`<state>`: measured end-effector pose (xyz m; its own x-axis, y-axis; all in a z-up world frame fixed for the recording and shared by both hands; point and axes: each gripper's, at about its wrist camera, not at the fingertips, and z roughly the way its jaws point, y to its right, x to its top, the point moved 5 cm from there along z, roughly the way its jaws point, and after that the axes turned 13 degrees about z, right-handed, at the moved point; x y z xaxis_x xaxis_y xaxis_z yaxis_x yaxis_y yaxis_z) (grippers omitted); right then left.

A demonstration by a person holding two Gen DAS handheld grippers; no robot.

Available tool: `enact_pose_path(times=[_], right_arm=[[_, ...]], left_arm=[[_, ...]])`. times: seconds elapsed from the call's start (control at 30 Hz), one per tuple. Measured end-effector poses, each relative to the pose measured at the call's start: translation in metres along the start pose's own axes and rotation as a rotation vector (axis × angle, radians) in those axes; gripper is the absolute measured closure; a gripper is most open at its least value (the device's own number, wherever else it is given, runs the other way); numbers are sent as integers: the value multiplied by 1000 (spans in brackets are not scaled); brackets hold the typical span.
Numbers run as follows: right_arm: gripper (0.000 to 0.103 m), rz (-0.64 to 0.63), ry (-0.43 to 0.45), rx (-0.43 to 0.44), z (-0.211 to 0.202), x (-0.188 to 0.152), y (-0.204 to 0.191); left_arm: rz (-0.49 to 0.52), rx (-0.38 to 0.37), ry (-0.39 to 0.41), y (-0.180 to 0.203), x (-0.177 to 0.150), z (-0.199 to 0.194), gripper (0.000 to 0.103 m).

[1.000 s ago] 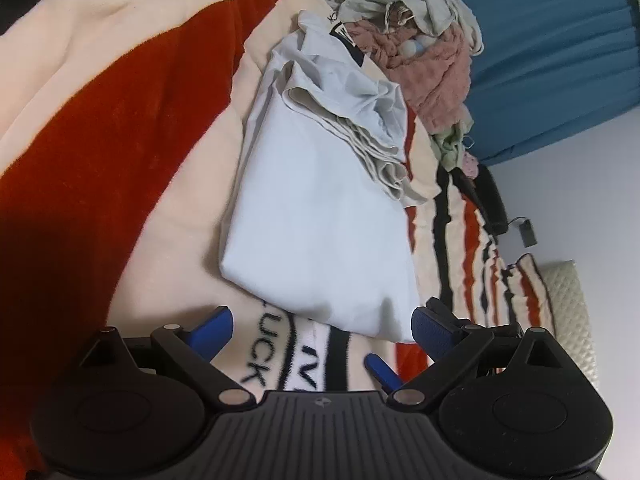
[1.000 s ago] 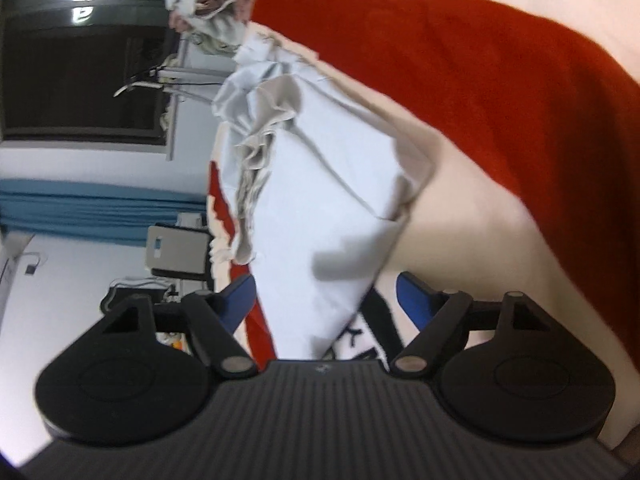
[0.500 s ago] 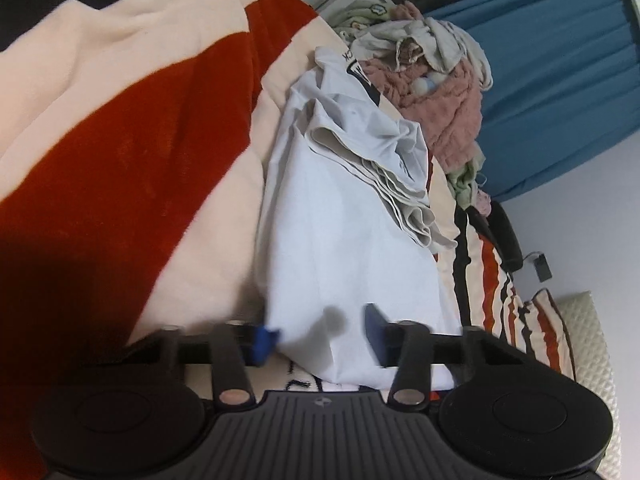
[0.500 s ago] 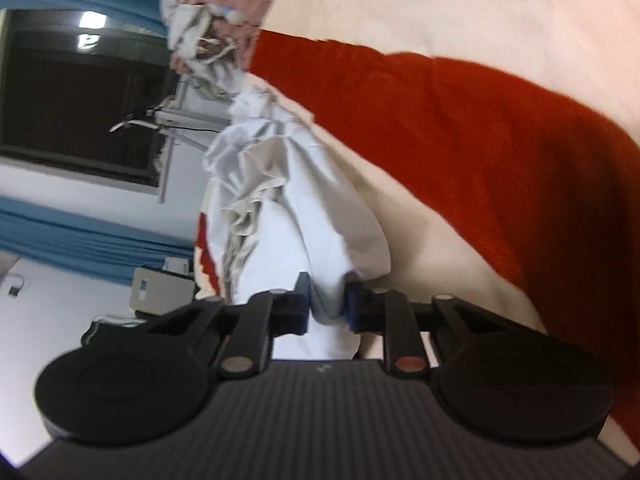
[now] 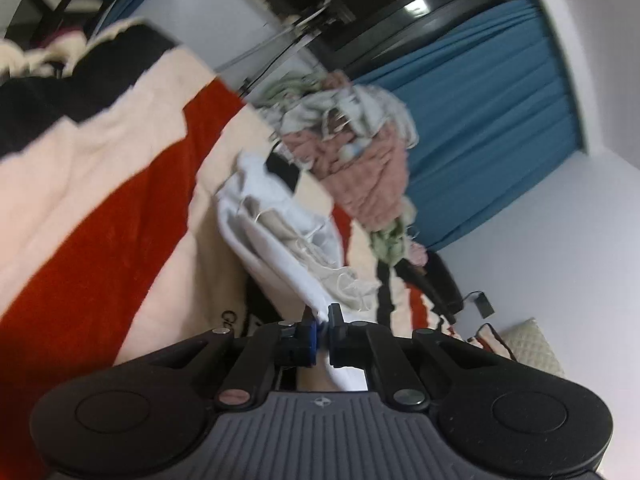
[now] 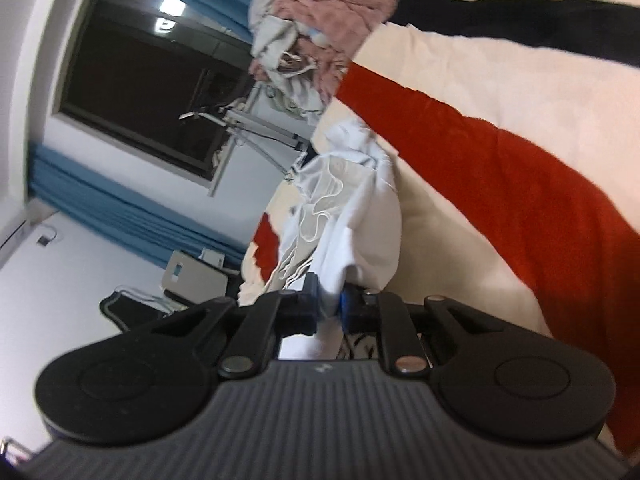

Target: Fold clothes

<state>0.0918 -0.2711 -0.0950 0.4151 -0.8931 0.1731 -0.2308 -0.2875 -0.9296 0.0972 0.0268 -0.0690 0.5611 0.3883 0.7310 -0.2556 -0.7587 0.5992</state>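
Observation:
A white garment (image 5: 276, 248) lies crumpled on a blanket with red, cream and black stripes (image 5: 100, 240). Its near edge is lifted off the blanket. My left gripper (image 5: 323, 312) is shut on one near corner of it. In the right wrist view the same white garment (image 6: 360, 224) hangs in folds from my right gripper (image 6: 330, 296). That gripper's jaws are closing, and the blue pads press on a bunch of the cloth. The far end of the garment still rests on the blanket (image 6: 500, 180).
A pile of mixed clothes (image 5: 360, 168), pink, grey and green, sits at the far end of the blanket, also seen as the clothes pile (image 6: 332, 20). Behind are blue curtains (image 5: 500, 120), a dark window (image 6: 140, 92), a metal drying rack (image 6: 248, 124) and a quilted cushion (image 5: 532, 344).
Both grippers went from wide open to closed on the near edge of the white garment, then rose and tilted up, so the cloth lifted and more of the room shows.

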Motion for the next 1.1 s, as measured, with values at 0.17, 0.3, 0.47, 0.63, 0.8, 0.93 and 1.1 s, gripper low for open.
enact_pose_path(times=[0.17,0.3,0.47,0.63,0.8,0.93,1.1], right_arm=[[89,-88,-19,-13,-62,-33,-4],[89,-170,-27,-9,-117,-58,-7],[89,-137,-30,-13,-141,-64,-1],[89,-63,-13,-4,-97,-33,-24],[89,-56,18,-50,-21,8,-54],[89,-96,25,-122,46,34,-56],[87,-89,-14,-100,79,38,-18]], left_arm=[[63,-20,2,24,-25,-65,98],[80,-41,-3,41,-52,-117,98],[81,-50,-17,46,-48,-125,98],[47,-43,-13,43,4,-68,98],[40,-11,-9,25,58,12,97],[109,58,-37,1,66,64,97],[124,40,-15,-22,52,86,97]])
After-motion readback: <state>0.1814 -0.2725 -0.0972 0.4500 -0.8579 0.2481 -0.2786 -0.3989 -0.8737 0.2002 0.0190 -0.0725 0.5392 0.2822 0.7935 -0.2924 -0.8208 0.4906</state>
